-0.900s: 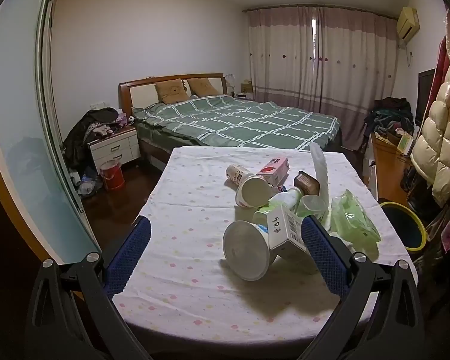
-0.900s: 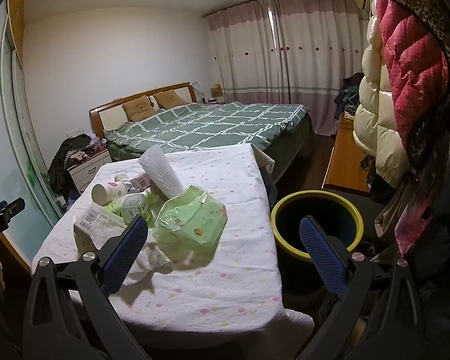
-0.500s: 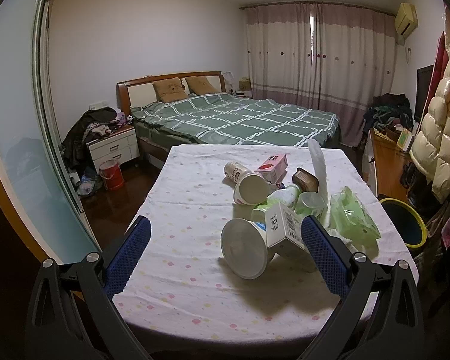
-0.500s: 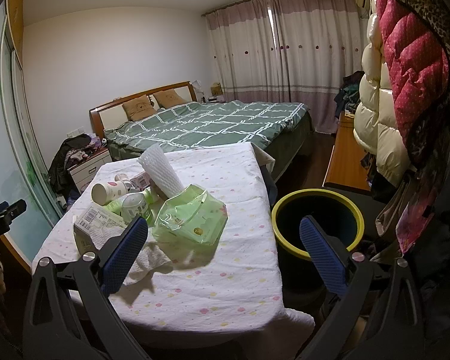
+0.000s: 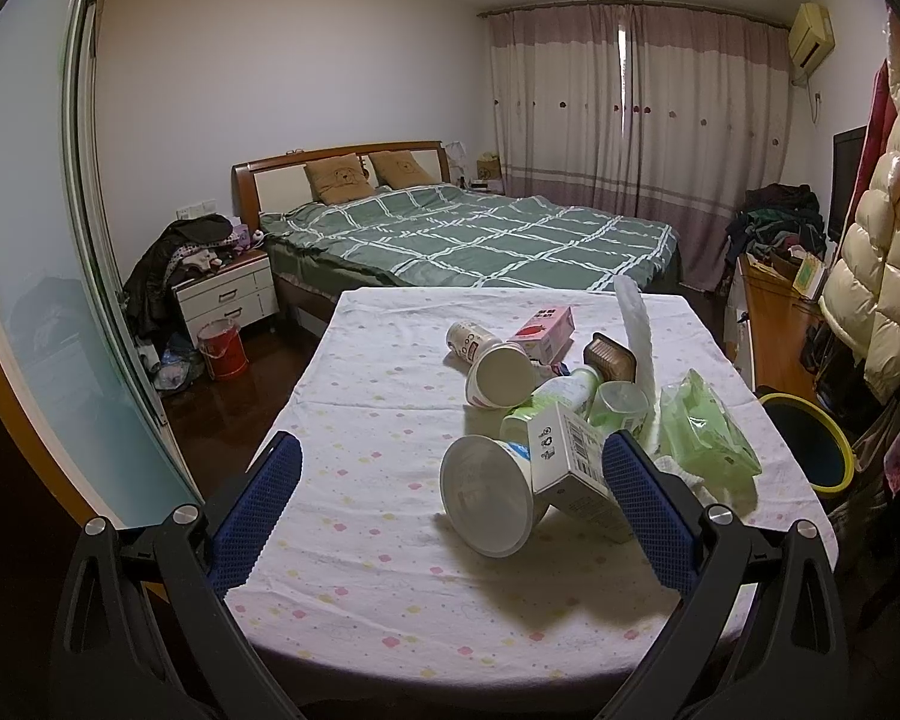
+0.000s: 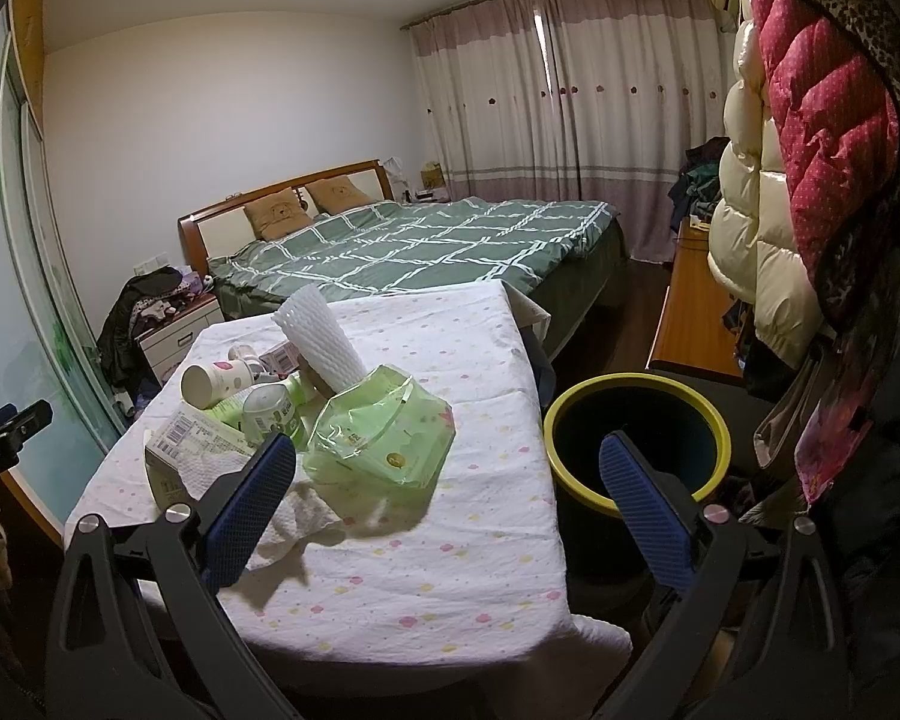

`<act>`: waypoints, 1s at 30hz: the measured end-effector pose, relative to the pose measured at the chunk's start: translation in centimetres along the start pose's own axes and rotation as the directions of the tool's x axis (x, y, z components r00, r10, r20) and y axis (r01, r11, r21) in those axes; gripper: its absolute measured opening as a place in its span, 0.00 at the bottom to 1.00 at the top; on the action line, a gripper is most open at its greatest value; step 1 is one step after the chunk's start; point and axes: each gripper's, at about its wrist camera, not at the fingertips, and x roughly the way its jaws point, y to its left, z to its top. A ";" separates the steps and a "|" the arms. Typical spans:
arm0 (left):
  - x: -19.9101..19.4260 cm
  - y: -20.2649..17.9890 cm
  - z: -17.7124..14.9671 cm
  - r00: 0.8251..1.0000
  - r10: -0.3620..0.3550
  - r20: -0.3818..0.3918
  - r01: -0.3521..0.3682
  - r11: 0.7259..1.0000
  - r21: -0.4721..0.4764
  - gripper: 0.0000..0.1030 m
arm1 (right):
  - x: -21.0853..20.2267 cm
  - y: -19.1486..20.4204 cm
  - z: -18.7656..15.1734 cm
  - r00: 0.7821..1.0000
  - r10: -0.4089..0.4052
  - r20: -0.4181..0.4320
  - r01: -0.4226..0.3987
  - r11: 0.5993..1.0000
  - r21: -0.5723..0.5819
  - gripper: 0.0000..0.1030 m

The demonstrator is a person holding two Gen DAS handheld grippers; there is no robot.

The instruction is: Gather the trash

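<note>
Left wrist view: the left gripper (image 5: pixel 450 474) gapes wide and empty above the table (image 5: pixel 354 396). A tipped white cup (image 5: pixel 489 501) lies between its fingers, mouth toward the camera, touching a white carton (image 5: pixel 570 468). I count three paper cups in the heap.

Right wrist view: the right gripper (image 6: pixel 447 480) is equally wide, holding nothing. One green wipes pack (image 6: pixel 384 438) lies just ahead-left; one yellow-rimmed bin (image 6: pixel 636 441) stands beside the table, nearer this hand.

bare tablecloth (image 5: pixel 354 420) left of trash pile (image 5: pixel 546 414), bin (image 6: pixel 636 450) mouth unobstructed beside table
</note>
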 end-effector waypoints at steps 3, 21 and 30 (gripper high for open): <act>0.0 0.0 0.0 1.000 -0.001 -0.001 0.001 1.000 -0.001 0.96 | 0.0 0.0 0.0 1.000 0.000 -0.002 0.000 1.000 0.001 0.94; 0.4 -0.6 -0.5 1.000 -0.009 -0.014 0.009 1.000 0.009 0.96 | 0.4 -0.2 -0.1 1.000 0.000 -0.007 0.000 1.000 0.005 0.94; 0.5 -0.6 -0.6 1.000 -0.011 -0.020 0.011 1.000 0.010 0.96 | 1.0 -0.3 -0.5 1.000 0.001 -0.009 -0.001 1.000 0.005 0.94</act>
